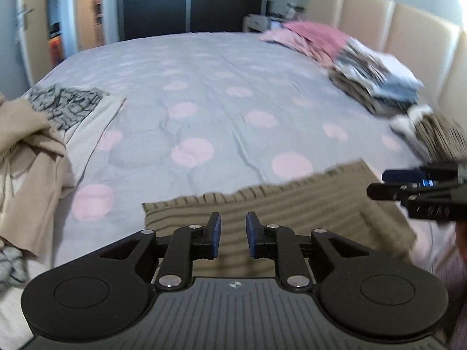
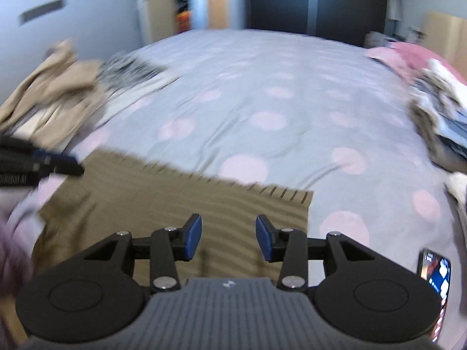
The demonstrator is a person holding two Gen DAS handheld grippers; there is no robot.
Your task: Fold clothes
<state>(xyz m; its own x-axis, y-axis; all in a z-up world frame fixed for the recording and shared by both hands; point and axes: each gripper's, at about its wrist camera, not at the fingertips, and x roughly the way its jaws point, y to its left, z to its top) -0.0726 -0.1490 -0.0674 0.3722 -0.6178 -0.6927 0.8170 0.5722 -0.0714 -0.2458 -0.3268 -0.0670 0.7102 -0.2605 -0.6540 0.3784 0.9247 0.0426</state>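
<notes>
The left gripper has its two blue pads a little way apart, with nothing between them. The right gripper has its two pads wider apart, and they hold nothing too. Both hang just above one brown striped cloth, which lies flat on the near edge of the bed. Its bottom part is hidden behind the grippers. The bed cover is grey with many pink dots. On the left side sits one messy heap of clothes, with a tan piece and a grey patterned piece on top. By the headboard there are three piles of folded clothes, all blurry; the nearest one is cut off by the right gripper. One phone with a lit screen lies near the right gripper, but its writing is too small to read.
</notes>
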